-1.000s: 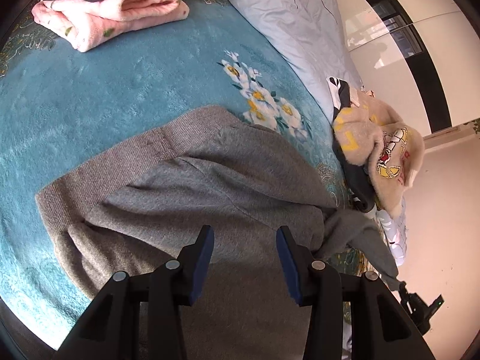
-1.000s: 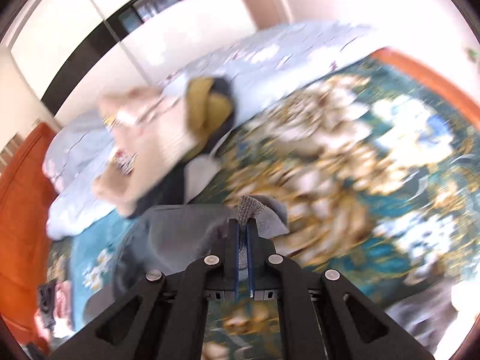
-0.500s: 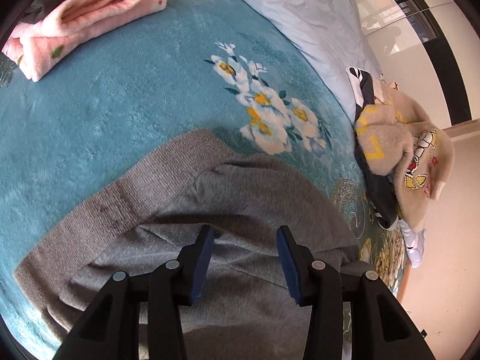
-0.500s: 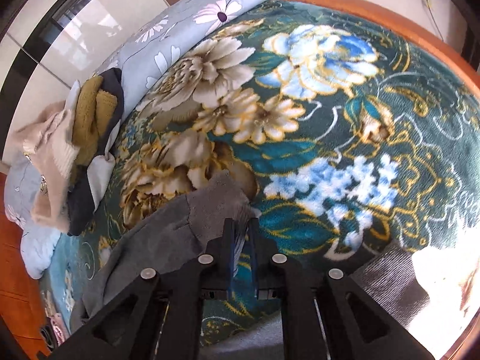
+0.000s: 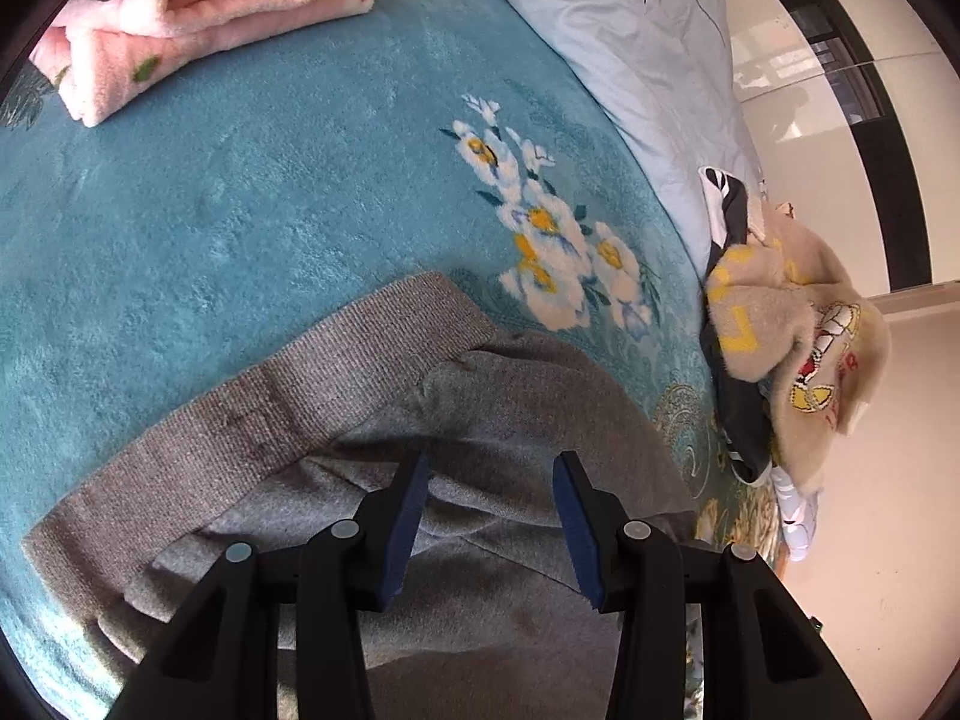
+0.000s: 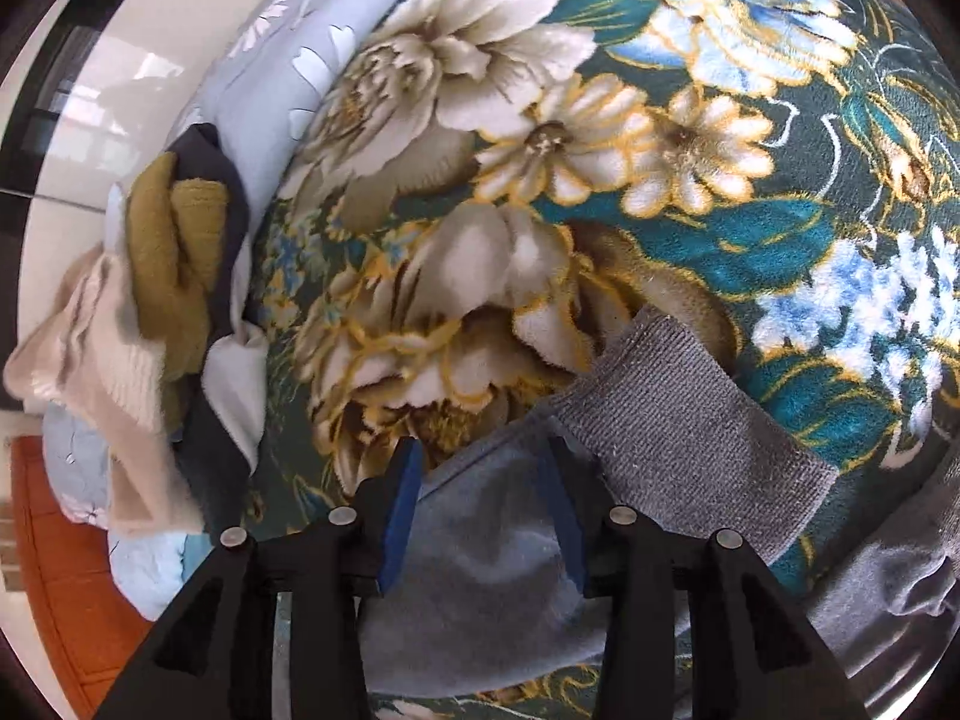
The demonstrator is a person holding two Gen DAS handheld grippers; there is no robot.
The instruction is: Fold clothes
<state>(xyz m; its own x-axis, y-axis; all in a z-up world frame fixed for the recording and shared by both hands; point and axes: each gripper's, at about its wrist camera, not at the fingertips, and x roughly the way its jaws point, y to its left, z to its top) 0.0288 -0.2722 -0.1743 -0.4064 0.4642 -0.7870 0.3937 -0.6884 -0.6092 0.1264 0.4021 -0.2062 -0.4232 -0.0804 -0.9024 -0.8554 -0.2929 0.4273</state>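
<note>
Your right tool [image 6: 480, 501] is opening its jaws over the gray sleeve [image 6: 600, 480], which now lies flat on the flowered blanket [image 6: 600, 120] with its ribbed cuff [image 6: 678, 414] just ahead, so let the pads clear the cloth fully before you lift, or the sleeve will come up again. Your left tool [image 5: 489, 513] stands with jaws apart and empty above the sweater [image 5: 480, 420] body, near the ribbed hem [image 5: 270, 408]. Both tools point steeply down at the bed; keep them so and take the next fold edge low.
</note>
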